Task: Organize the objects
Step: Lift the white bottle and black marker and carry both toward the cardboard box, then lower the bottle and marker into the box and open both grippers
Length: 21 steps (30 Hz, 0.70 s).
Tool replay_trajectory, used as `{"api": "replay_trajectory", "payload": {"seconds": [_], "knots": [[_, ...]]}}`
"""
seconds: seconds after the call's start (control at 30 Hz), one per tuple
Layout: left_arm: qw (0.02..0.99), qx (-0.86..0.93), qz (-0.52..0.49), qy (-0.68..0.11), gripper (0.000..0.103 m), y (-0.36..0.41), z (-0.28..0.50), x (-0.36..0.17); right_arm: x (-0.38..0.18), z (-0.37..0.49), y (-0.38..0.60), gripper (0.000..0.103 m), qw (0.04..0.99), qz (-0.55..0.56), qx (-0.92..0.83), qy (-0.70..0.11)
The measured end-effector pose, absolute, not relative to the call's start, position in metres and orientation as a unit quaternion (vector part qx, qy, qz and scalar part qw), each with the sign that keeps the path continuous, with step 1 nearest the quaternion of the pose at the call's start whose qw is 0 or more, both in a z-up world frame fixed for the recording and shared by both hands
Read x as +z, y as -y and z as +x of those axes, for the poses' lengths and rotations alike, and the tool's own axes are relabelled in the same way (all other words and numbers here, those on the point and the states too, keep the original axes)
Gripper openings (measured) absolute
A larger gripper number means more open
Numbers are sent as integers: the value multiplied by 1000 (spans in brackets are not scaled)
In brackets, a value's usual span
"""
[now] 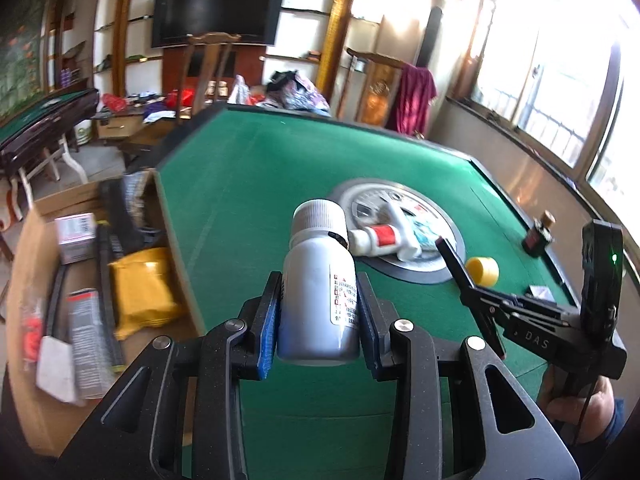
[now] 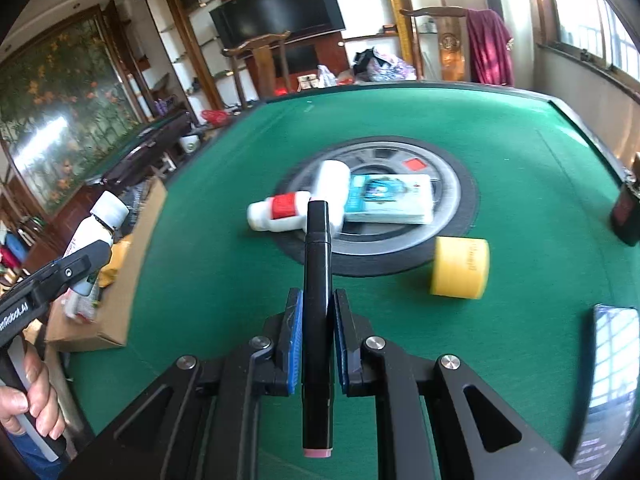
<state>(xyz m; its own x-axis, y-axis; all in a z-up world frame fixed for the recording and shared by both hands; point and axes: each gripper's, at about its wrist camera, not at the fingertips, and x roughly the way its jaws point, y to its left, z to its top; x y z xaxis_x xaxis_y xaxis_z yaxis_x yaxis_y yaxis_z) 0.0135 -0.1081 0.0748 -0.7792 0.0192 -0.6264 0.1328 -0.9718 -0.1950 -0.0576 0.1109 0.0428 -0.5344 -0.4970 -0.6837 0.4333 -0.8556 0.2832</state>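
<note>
Bench: green felt top, dark raised rim, round grey-and-black hub set in centre. On hub: white bottle with red band lying on side, second white bottle across it, flat white-and-teal packet touching both. On felt just beside hub: yellow cap on its side. Near right rim: small dark bottle upright. Dark flat glossy item at near right edge.

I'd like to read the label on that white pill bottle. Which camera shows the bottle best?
The left wrist view: the white pill bottle fills the centre, clamped between the left gripper pads, label facing the camera. In the right wrist view the bottle sits small at the left edge, partly hidden by the gripper.
</note>
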Motion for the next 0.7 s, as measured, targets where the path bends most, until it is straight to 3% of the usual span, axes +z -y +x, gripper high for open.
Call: {"api": "replay_trajectory", "payload": {"seconds": [0.3,0.7], "knots": [[99,-933,314,-143,34,191,54,91,62,-37,-26,13,360,412,-836,36],[170,-902,350,-185,34,304,69,68,73,-11,106,13,443,442,-780,-8]]}}
